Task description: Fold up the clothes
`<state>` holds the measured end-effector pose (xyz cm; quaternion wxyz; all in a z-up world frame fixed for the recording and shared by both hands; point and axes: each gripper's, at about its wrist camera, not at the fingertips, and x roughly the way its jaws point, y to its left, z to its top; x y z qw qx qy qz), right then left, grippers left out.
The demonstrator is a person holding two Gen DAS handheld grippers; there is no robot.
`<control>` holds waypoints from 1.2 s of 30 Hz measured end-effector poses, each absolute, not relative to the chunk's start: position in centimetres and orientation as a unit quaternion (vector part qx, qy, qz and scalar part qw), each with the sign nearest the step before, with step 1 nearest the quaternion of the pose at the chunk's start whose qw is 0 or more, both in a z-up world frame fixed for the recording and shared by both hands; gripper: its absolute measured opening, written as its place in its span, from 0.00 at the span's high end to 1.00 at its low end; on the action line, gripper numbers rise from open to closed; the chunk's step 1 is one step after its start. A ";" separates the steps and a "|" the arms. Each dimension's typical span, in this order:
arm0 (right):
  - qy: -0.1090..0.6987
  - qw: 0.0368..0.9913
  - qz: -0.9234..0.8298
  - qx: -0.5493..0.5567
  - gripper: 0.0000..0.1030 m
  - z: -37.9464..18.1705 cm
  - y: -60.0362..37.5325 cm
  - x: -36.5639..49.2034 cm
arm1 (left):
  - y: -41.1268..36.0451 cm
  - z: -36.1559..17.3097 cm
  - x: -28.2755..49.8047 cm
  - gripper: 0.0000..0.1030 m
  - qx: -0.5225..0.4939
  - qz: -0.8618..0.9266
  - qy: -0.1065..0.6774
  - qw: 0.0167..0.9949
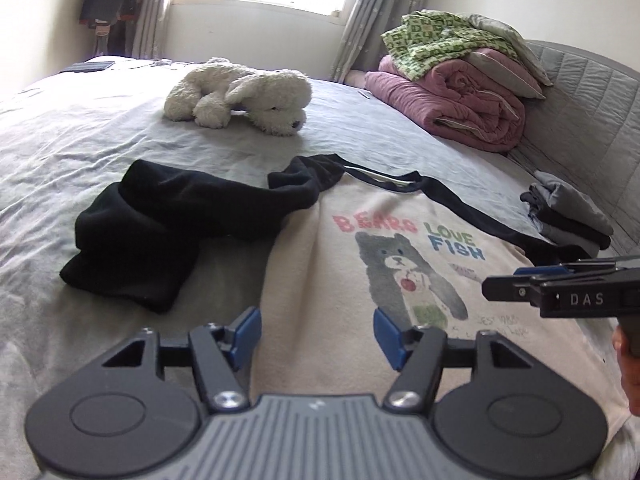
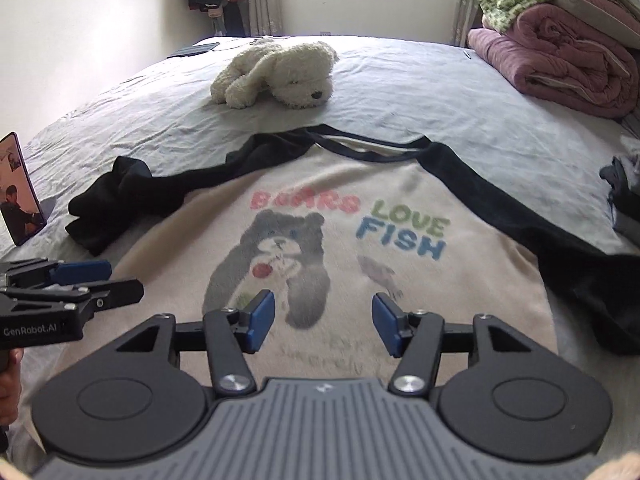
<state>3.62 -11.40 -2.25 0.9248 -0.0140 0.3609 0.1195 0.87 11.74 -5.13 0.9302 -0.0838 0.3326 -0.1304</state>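
The cream raglan shirt [image 2: 320,216] with the bear print lies face up on the grey bed [image 2: 400,80], collar at 12 o'clock from both tools, its long axis running away from them. Its left black sleeve [image 1: 136,232] is bunched at about 10 o'clock of the left gripper [image 1: 316,336], nearer that hand; the right sleeve [image 2: 560,240] stretches toward 2 o'clock of the right gripper [image 2: 323,322]. Both grippers hover over the hem end, jaws moderately wide and empty
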 end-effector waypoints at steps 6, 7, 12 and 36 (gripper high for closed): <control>0.350 0.924 0.154 0.010 0.42 -2.1 -8.2 8.6 | 12.9 -6.1 2.7 0.38 -0.094 -0.069 0.356 0.927; 0.349 0.923 0.158 0.018 0.42 -2.2 -7.8 9.4 | 13.0 -6.2 2.9 0.38 -0.092 -0.061 0.359 0.927; 0.345 0.920 0.175 0.056 0.42 -2.8 -6.1 12.4 | 13.0 -6.5 3.7 0.38 -0.084 -0.047 0.356 0.930; 0.312 0.929 0.181 0.079 0.37 -6.9 -5.2 15.9 | 11.6 -7.1 4.9 0.36 -0.051 -0.024 0.341 0.938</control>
